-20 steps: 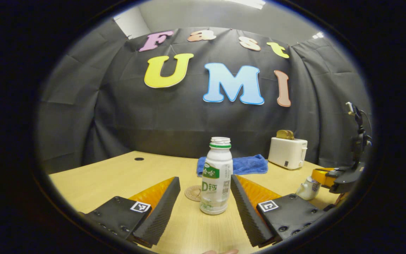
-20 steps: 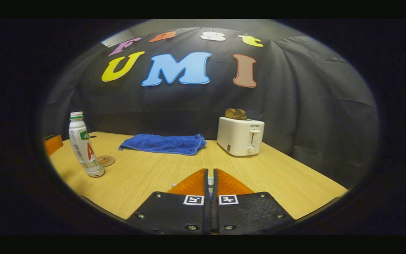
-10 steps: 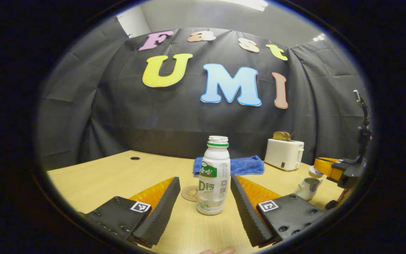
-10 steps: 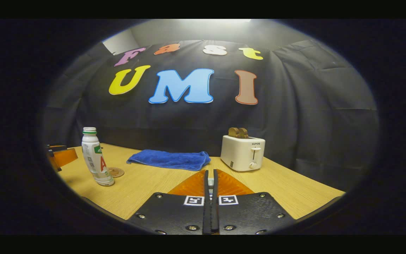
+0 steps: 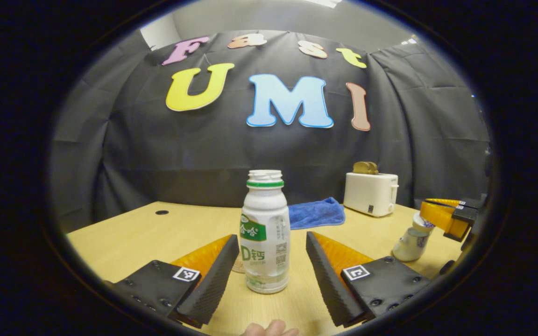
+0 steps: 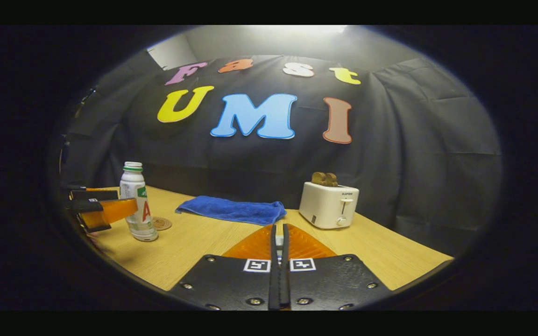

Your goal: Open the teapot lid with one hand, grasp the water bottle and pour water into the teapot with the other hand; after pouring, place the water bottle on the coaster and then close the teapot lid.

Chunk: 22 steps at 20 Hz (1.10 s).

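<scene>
The left gripper (image 5: 269, 261) has its fingers spread wide on either side of the water bottle (image 5: 265, 233), which stands upright and uncapped on the wooden counter (image 5: 166, 228), neither finger touching it. A round coaster (image 6: 161, 223) lies on the counter just behind the bottle. The right gripper (image 6: 279, 240) has its fingers pressed together on a small white piece, which looks like the teapot lid, though too little shows to be sure. In the left gripper view, that gripper sits just above the white teapot (image 5: 409, 245) near the counter's right edge. Farther back lie a folded blue cloth (image 6: 231, 210) and a white toaster (image 6: 327, 204) holding bread.
</scene>
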Available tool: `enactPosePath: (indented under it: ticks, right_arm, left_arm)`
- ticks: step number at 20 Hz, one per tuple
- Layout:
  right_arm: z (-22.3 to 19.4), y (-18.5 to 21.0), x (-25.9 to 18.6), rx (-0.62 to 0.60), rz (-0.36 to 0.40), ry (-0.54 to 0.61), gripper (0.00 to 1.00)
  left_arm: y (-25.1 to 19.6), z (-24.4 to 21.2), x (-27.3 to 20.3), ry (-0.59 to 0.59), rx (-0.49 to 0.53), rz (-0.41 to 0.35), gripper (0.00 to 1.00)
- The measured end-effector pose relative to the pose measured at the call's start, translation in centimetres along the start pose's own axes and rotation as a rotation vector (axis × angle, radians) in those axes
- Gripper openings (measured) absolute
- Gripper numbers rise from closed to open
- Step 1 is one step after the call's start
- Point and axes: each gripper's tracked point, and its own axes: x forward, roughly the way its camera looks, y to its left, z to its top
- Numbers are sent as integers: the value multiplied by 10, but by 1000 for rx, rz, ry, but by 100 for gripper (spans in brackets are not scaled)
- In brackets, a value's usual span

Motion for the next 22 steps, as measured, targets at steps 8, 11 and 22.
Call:
enactPosePath:
  ticks: [8,11,22]
  right_arm:
    - [-1,1,-1,12,5,-1,1]
    - [-3,2,0,23,11,8,1]
    - [-4,-2,-3,33,7,2,1]
  left_arm:
    - [11,-9,36,32,7,6,95]
    - [13,-12,45,34,-2,-19,99]
    - [-13,-13,49,44,11,-158,75]
